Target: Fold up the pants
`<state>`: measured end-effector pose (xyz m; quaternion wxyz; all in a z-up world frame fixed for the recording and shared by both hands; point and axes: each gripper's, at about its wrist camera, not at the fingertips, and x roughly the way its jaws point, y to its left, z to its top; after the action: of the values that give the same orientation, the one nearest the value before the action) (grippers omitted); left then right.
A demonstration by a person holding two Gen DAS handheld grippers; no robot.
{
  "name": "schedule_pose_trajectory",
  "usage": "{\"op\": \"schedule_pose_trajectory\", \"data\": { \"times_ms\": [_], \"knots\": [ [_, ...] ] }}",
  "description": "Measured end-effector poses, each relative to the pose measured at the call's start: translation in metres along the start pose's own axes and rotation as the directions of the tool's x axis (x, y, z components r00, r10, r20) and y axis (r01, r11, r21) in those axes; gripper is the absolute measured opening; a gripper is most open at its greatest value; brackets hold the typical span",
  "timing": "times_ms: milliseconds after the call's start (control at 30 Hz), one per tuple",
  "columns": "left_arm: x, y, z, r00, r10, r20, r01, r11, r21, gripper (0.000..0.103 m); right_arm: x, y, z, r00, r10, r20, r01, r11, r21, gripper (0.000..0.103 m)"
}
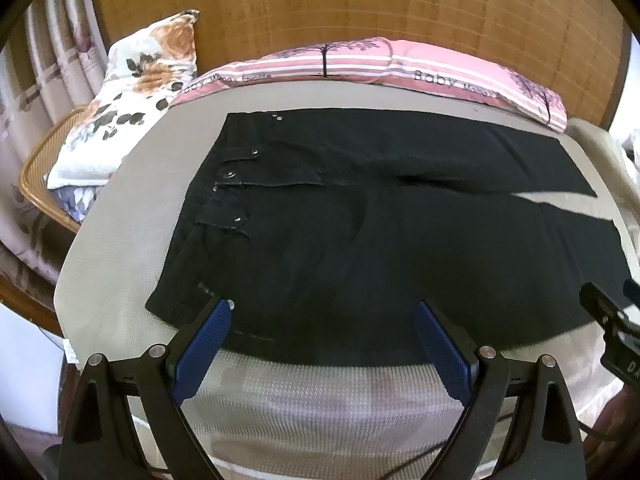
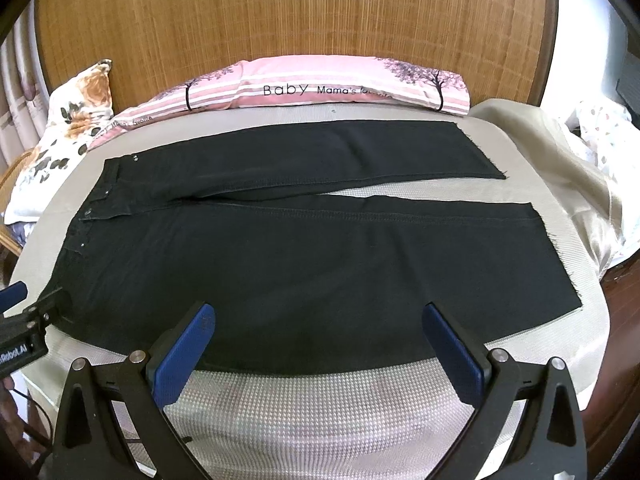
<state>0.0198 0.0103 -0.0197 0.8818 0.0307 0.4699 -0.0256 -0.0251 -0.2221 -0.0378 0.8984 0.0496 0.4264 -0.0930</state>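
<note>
a: where are the black pants [image 2: 304, 264] sitting?

b: spread flat on the beige mat [image 2: 320, 412] over the bed, waistband to the left, both legs running right, with a thin wedge of mat showing between them. not folded at all yet.

a: how would they handle?

b: my guess is denim-like: fairly thick, limp but with some body, not slippery, nothing fragile. the raw hems look frayed. i'd pinch the near edge, one hold by the waistband corner [image 1: 160, 304] and one by the near leg hem [image 2: 560, 280], then carry it over onto the far leg.

a: and the grippers?

b: left gripper [image 1: 322, 308] and right gripper [image 2: 318, 312] both spread wide, holding nothing, tips hovering over the near edge.

a: anything unclear?

b: whether the tips touch the cloth, i can't tell. in the left view the far hems are cut off. behind lie a pink striped pillow [image 2: 328, 92], a floral pillow [image 1: 132, 92], and the wooden headboard [image 2: 296, 12].
</note>
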Motion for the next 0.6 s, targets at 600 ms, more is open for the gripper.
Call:
{"op": "schedule_pose_trajectory", "data": {
  "times_ms": [600],
  "knots": [
    [0.071, 0.133, 0.128, 1.0, -0.025, 0.002, 0.025, 0.98, -0.199, 0.084, 0.052, 0.017, 0.074, 0.989, 0.146, 0.02, -0.145, 0.989, -0.039, 0.103]
  ]
}}
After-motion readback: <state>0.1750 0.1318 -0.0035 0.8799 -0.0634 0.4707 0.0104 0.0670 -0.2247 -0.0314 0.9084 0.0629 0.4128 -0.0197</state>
